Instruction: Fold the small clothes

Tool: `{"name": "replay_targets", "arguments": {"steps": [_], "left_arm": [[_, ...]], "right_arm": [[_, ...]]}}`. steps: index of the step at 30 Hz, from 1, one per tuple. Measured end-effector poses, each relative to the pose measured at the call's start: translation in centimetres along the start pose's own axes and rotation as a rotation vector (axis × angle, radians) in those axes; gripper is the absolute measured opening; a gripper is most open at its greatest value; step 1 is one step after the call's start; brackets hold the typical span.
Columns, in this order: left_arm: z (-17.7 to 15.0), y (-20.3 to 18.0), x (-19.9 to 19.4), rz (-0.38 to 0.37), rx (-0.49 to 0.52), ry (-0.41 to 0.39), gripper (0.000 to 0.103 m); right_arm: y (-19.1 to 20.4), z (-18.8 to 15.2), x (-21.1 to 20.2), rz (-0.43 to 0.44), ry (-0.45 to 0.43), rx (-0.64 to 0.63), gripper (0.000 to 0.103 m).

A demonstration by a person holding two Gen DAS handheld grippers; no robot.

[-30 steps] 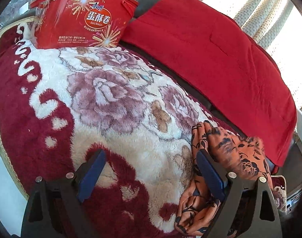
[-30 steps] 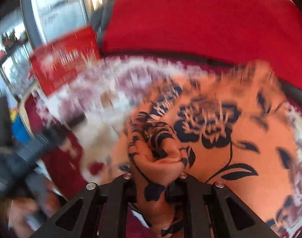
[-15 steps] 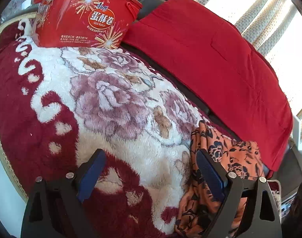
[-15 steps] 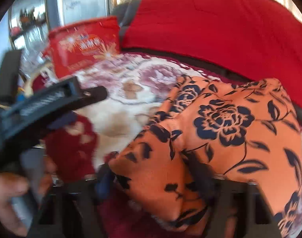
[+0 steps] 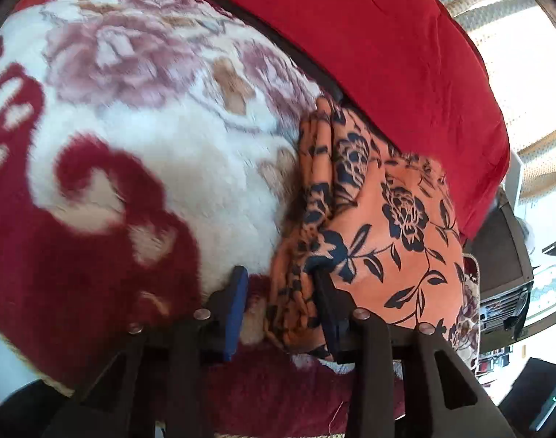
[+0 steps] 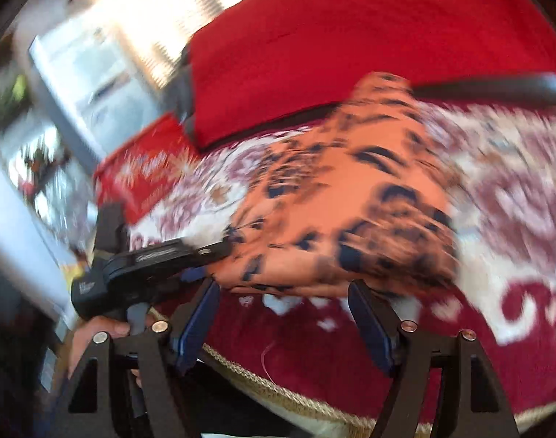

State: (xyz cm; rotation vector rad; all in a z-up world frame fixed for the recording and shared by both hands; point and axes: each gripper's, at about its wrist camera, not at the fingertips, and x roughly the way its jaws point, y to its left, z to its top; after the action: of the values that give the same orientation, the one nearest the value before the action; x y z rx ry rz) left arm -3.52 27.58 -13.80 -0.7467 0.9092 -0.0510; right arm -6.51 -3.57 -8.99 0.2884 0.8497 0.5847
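An orange garment with dark blue flowers (image 5: 387, 219) lies folded on a plush floral blanket (image 5: 132, 109). My left gripper (image 5: 281, 306) straddles the garment's bunched left edge. Its jaws are closing, and a sliver of blanket still shows between the left pad and the cloth. In the blurred right wrist view the garment (image 6: 351, 189) lies just beyond my right gripper (image 6: 285, 317), which is open with nothing between its blue pads. That view also shows the left gripper (image 6: 161, 255) reaching in from the left, its tip at the cloth's edge, with a hand (image 6: 95, 332) on its handle.
A red egg-roll box (image 6: 139, 179) stands at the far left of the blanket. A red cushion cover (image 5: 369, 36) drapes the dark sofa back behind the garment. The blanket's corded front edge (image 6: 278, 394) runs just under my right gripper.
My right gripper let go of the bunched cloth, opened wide and drew back toward the front edge. My left gripper tilted down onto the garment's left edge and its jaws narrowed.
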Motion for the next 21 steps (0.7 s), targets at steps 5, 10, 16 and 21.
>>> {"name": "replay_targets", "arguments": {"steps": [5,10,16,21], "left_arm": [[-0.6,-1.8,-1.4,0.065,0.069,-0.075,0.04],[-0.9,-4.6,-3.5,0.077,0.168,-0.22,0.054],[-0.9,-8.9,-2.6,0.088,0.351,-0.284,0.07],[-1.2,-9.1,3.8,0.281,0.411,-0.077,0.074]], "right_arm": [[-4.6,0.2,-2.0,0.047,-0.031,0.195,0.076],[-6.0,0.8,-3.9,0.083,-0.069,0.219,0.076],[-8.3,4.6,-2.6,0.075,-0.049,0.198,0.083],[-11.6,7.2,3.1,0.155,0.085,0.333,0.083]]}}
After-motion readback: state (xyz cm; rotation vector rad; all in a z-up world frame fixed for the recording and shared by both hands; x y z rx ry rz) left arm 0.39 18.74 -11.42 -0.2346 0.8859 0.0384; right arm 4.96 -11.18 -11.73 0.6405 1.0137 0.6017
